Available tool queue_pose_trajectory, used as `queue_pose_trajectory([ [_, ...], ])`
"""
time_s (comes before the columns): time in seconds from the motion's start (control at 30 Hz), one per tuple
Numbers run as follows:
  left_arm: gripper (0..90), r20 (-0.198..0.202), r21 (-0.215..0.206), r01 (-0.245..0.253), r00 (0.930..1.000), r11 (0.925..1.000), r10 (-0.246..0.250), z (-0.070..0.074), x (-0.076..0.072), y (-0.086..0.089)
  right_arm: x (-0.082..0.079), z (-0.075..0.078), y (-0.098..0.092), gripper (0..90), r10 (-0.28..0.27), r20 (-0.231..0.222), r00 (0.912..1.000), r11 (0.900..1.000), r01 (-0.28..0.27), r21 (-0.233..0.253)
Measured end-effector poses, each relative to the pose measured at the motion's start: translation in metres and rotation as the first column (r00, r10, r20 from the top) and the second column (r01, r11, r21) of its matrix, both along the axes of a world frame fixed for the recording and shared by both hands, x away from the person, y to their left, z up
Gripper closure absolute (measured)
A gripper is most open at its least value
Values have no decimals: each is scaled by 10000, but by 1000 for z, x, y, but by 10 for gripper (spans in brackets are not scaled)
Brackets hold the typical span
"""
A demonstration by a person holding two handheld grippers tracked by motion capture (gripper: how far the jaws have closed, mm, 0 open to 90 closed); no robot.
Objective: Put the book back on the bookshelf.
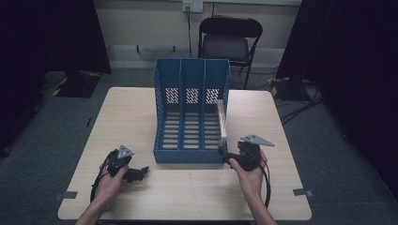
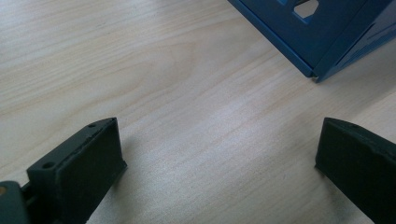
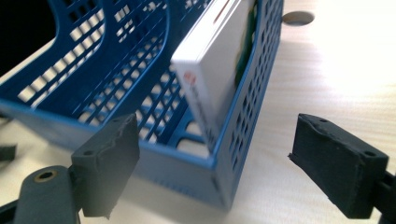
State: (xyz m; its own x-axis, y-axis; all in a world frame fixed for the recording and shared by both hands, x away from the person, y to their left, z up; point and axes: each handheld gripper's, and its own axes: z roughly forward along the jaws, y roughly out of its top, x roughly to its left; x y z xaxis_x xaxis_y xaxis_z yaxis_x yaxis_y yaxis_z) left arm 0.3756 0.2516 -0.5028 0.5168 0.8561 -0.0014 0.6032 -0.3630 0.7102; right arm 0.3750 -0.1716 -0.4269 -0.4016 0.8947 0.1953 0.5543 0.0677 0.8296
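A blue three-slot file rack point(image 1: 191, 112) stands in the middle of the wooden table point(image 1: 141, 112). A white book point(image 1: 222, 121) leans on its edge in the rightmost slot, against the rack's right wall point(image 3: 252, 93); the book point(image 3: 212, 70) shows close up in the right gripper view. My right gripper point(image 1: 224, 157) is open at the rack's front right corner, its jaws either side of that corner, holding nothing. My left gripper point(image 1: 141, 172) is open low over the table, left of the rack's front; the rack's corner point(image 2: 313, 42) lies ahead of it.
A black folding chair point(image 1: 229, 40) stands beyond the table's far edge. Cables trail from both grippers toward the near edge. A round cable hole point(image 3: 298, 17) is in the table past the rack. Bare wood lies left, right and in front of the rack.
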Motion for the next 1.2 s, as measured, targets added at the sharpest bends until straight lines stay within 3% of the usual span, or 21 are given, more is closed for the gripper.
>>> queue_pose_trajectory([
  [0.23,0,12,-11,-21,10000,10000,21,0,0,0,-21,-10,-13,144,677,-74,9977,9968,-680,-415],
  [0.4,1,11,16,-35,10000,10000,35,0,-1,0,-30,-22,-28,150,1191,-341,9923,9928,-1195,-125],
  [0.63,1,72,-107,-196,9998,9998,197,0,-1,-1,-33,-38,-45,145,1155,-1110,9871,9868,-1268,-1012],
  [0.7,1,73,-106,-203,9998,9997,204,-1,-1,-1,-30,-43,-49,145,910,-1348,9867,9819,-1115,-1534],
  [0.93,1,82,-110,-208,9997,9997,208,-1,-1,-1,-21,-64,-65,153,273,-1851,9824,9758,-664,-2084],
  [0.97,1,80,-103,-190,9998,9998,190,-1,-1,-1,-20,-65,-65,154,110,-1686,9856,9699,-515,-2379],
  [1.03,1,79,-124,-195,9998,9997,196,-1,-1,-1,-19,-66,-66,148,-16,-1597,9872,9697,-375,-2413],
  [1.1,1,84,-119,-209,9997,9997,210,-1,-1,-2,-20,-70,-64,133,-87,-1171,9931,9612,-239,-2748],
  [1.13,1,81,-122,-197,9998,9997,198,-1,-1,-1,-21,-73,-63,125,-33,-891,9960,9649,-202,-2620],
  [1.2,1,42,-51,-223,9997,9997,223,0,-1,-1,-21,-73,-64,126,-1,-833,9965,9649,-218,-2618],
])
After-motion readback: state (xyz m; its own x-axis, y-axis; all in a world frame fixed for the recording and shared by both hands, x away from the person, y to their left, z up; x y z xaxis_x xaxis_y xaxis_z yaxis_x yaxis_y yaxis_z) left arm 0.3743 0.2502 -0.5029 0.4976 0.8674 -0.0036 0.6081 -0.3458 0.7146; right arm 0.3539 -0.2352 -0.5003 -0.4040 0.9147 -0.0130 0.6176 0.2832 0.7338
